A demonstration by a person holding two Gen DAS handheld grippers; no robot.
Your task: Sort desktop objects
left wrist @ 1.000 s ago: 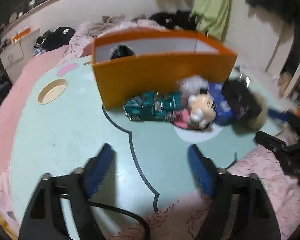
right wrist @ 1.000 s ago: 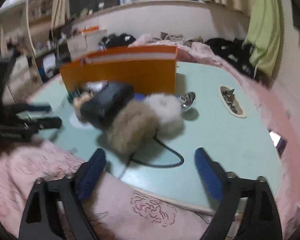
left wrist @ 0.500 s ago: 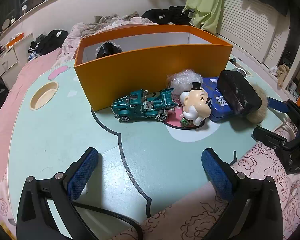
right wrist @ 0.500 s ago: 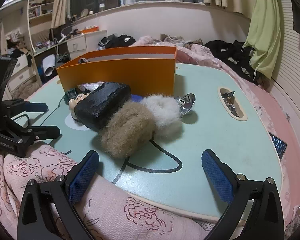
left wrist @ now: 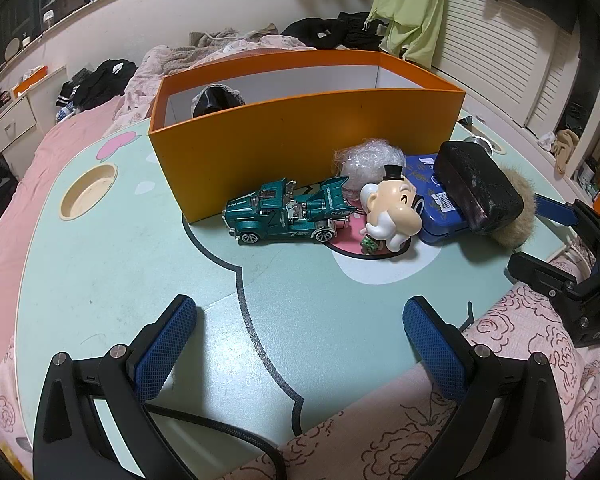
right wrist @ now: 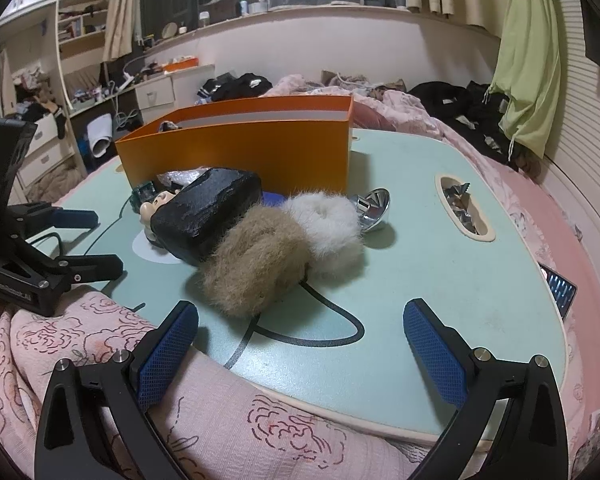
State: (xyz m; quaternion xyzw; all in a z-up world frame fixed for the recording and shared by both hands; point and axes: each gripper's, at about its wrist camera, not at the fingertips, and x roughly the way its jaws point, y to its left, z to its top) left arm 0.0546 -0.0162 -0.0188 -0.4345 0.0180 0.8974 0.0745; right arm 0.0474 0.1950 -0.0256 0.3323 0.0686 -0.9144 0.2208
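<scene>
Left claw [left wrist: 300,328] is held over the near edge of the pale green cartoon-printed bench [left wrist: 100,280], jaws spread wide after just opening, with nothing between the blue textured pads [left wrist: 166,344]. Right claw [right wrist: 300,332] is likewise held at the near edge, jaws just opened and standing wide apart, nothing between them; the bench surface and a pink rose-patterned cloth [right wrist: 240,420] are seen beneath.

A tall orange cardboard box with white inside [left wrist: 300,136] stands upright toward the far side of the bench. A dark rounded item [left wrist: 216,100] is partly seen inside it at the left end; its identity cannot be told.

The objects are clustered in front of the box, on the bench:
- teal die-cast toy truck [left wrist: 288,212], on its wheels, just in front of the box wall
- cartoon figurine with white moustache and small black top hat [left wrist: 392,208], just right of the truck
- crumpled clear plastic wrap ball [left wrist: 368,160], behind the figurine, against the box
- flat blue tin [left wrist: 432,204], beside the figurine
- black rectangular block [right wrist: 208,212], lying tilted on the tin
- tan fur scrunchie [right wrist: 256,268] and white fur scrunchie [right wrist: 328,220], touching each other
- silver cone-shaped reflector [right wrist: 372,208], just behind the white scrunchie
</scene>
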